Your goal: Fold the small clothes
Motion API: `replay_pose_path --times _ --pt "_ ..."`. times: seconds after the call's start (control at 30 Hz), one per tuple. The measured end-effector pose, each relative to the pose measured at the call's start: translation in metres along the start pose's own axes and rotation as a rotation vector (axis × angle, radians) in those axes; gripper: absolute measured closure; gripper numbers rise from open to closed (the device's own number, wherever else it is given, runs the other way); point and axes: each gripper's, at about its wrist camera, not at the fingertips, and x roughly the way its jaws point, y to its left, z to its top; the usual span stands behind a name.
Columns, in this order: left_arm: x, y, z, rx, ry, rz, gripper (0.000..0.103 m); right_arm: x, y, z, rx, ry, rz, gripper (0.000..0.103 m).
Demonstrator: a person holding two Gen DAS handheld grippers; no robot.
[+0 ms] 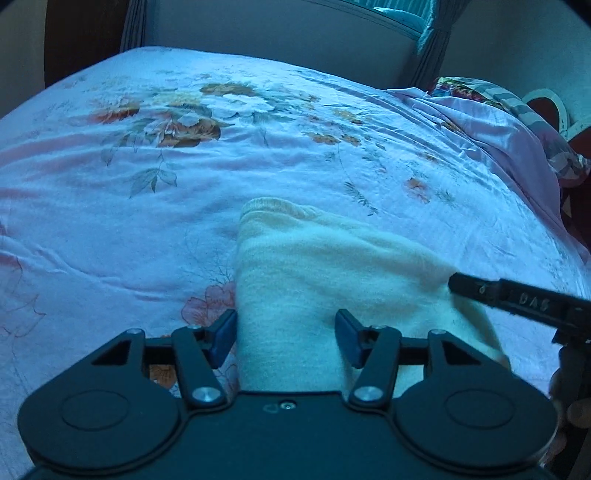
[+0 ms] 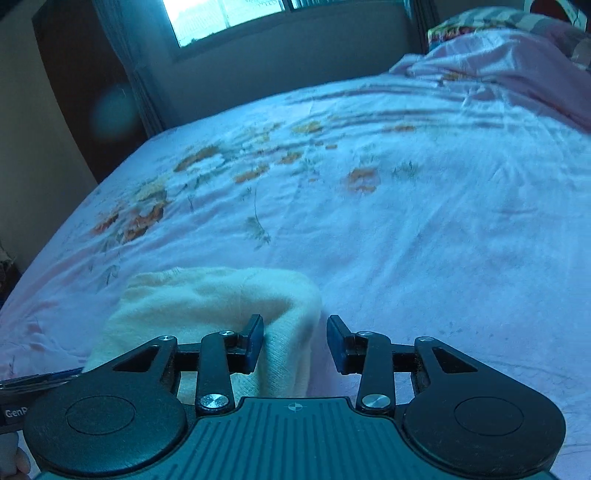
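A cream knit garment (image 1: pixel 314 266) lies folded on the pink floral bedsheet (image 1: pixel 129 221), its ribbed hem at the far end. My left gripper (image 1: pixel 286 332) hovers over the garment's near left part, open, with cloth lying between the blue pads and its left edge by the left pad. One finger (image 1: pixel 480 291) of my right gripper rests at the garment's right side. In the right wrist view the garment (image 2: pixel 207 295) sits low left. My right gripper (image 2: pixel 295 339) is open around its right edge, and a gap shows before the right pad.
A crumpled pink blanket (image 1: pixel 517 147) and a patterned pillow (image 1: pixel 480 90) lie at the bed's far right. A wall, a curtain (image 2: pixel 129 74) and a window (image 2: pixel 221 18) stand beyond the far edge. The sheet (image 2: pixel 406 240) stretches wide past the garment.
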Motion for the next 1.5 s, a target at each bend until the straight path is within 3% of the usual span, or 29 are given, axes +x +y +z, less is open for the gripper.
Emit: replay_pose_path --times 0.1,0.23,0.43,0.57,0.8,0.93,1.13,1.23,1.37,1.5 --pt "-0.017 -0.006 -0.011 0.028 -0.013 -0.004 0.048 -0.034 0.014 -0.006 -0.037 -0.057 0.065 0.065" --pt "-0.032 -0.008 -0.030 0.027 -0.003 -0.023 0.048 -0.047 0.032 -0.028 -0.079 -0.008 0.119 0.065" --pt "-0.035 -0.009 -0.054 0.019 0.038 -0.057 0.045 -0.024 0.024 -0.059 -0.113 0.086 0.036 0.065" --pt "-0.035 -0.010 -0.058 -0.004 0.039 -0.047 0.045 -0.022 0.013 -0.060 -0.076 0.106 0.042 0.065" --pt "-0.053 -0.024 -0.063 0.033 0.033 -0.006 0.039 -0.071 0.026 -0.063 -0.111 0.006 0.056 0.065" --pt "-0.053 -0.026 -0.071 0.034 0.053 0.009 0.039 -0.063 0.025 -0.085 -0.118 0.127 0.006 0.065" --pt "-0.065 -0.032 -0.078 0.039 0.056 0.030 0.037 -0.095 0.019 -0.089 -0.078 0.092 0.045 0.065" --pt "-0.078 -0.038 -0.078 0.039 0.034 0.034 0.031 -0.111 0.021 -0.089 -0.070 0.066 0.072 0.065" --pt "-0.102 -0.048 -0.077 0.044 -0.009 0.046 0.009 -0.128 0.023 -0.090 -0.062 0.053 0.084 0.065" --pt "-0.128 -0.062 -0.078 0.072 -0.044 0.078 0.002 -0.146 0.023 -0.095 -0.067 0.054 0.086 0.065"
